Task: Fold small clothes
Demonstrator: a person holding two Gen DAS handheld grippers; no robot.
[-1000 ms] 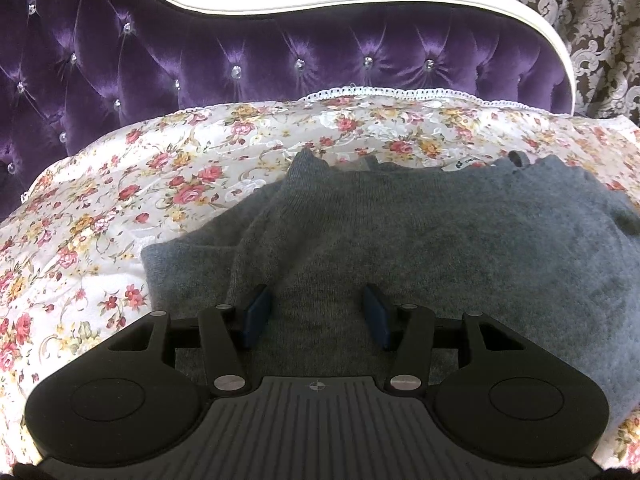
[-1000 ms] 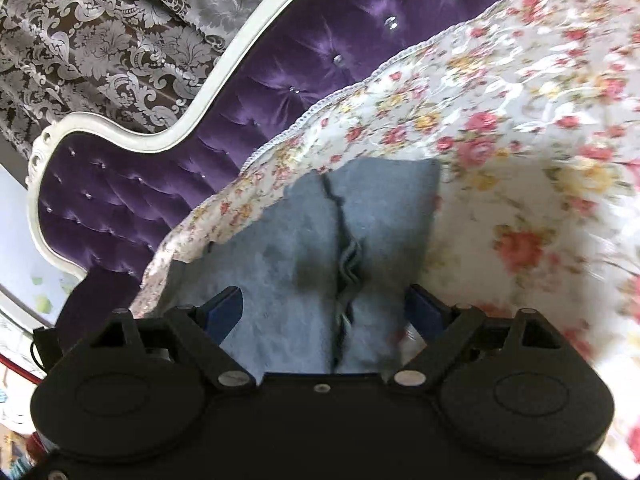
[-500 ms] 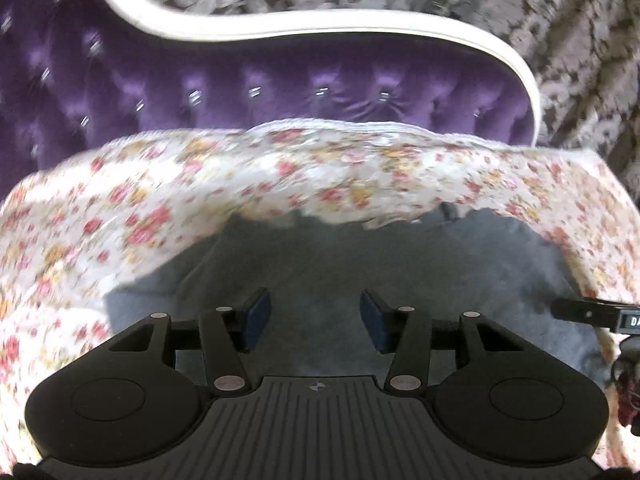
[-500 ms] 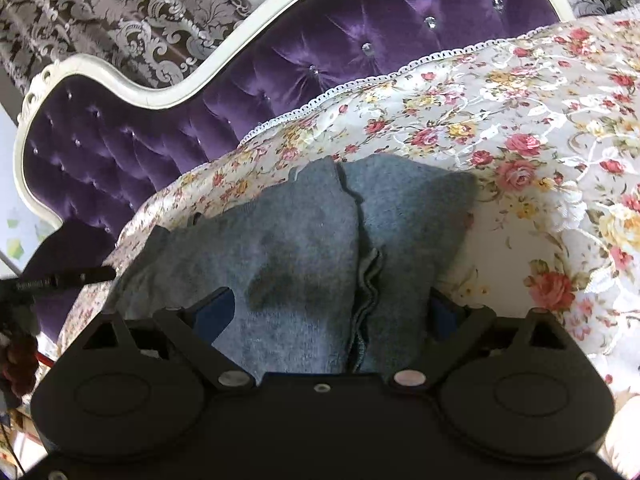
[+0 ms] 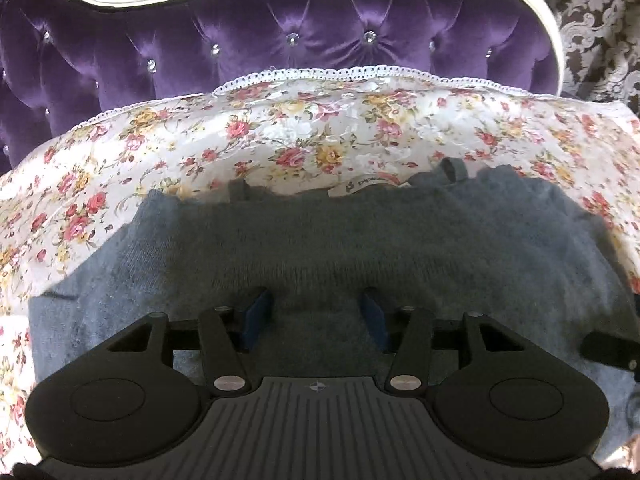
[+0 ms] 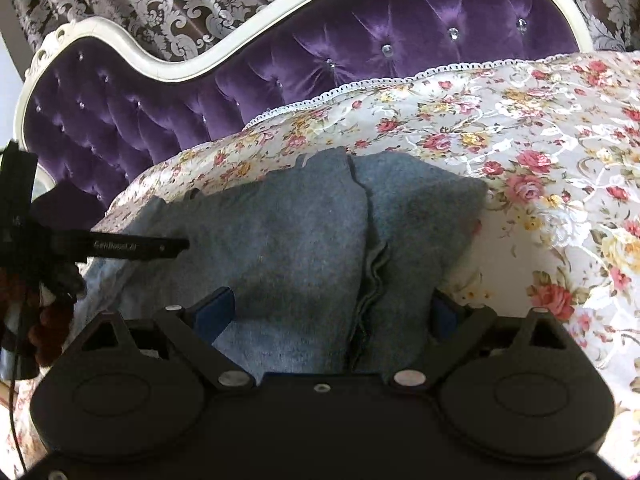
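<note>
- Left tongs (image 5: 316, 316): wide, empty, over sweater (image 5: 360, 240) middle
- Right tongs (image 6: 332, 316): wide, empty, nearer its folded end
- Sweater long axis: crosswise to both

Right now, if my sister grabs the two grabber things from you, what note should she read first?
Left gripper: jaws open, over the middle of the gray sweater, holding nothing.
Right gripper: jaws open wide, at the sweater's right end, holding nothing.
The sweater lies on the flowery bedspread, near the purple headboard. Its right side is already folded in, with the edge running down the top.
Left to do: fold the rest and tidy it.
</note>
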